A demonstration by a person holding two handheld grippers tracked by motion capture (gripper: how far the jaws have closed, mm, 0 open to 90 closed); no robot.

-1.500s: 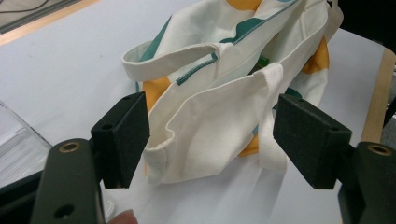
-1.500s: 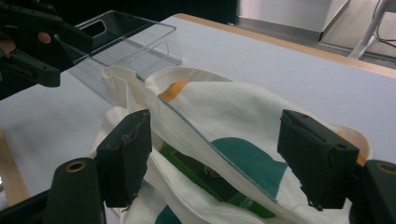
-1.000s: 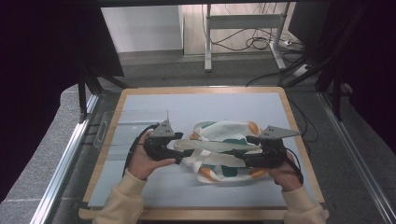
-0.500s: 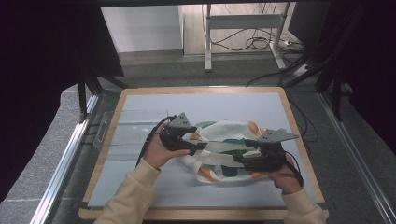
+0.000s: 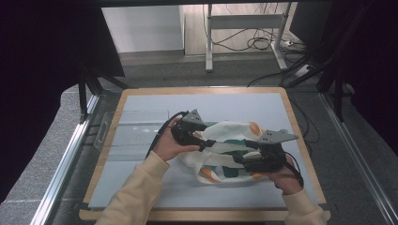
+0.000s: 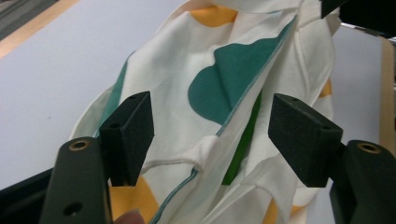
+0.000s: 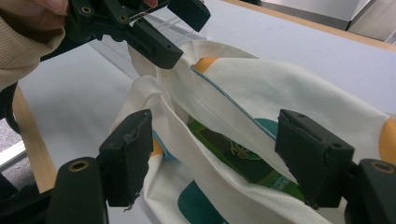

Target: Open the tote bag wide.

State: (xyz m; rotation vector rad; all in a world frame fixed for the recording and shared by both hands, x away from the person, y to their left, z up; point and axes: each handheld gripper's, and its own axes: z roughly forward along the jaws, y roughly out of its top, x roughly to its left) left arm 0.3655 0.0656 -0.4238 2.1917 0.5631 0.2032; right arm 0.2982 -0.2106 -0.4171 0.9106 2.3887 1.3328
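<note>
Cloth bag (image 5: 225,150): lying mid-table (image 5: 141,187), soft, light, limp; best taken at hemmed rim | left tool (image 6: 212,140): open, jaws just closing, rim between | right tool (image 7: 215,154): open astride bag mouth.

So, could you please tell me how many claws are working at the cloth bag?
2: the left claw at the white patterned cloth bag's left end, the right claw on its near right side.
</note>
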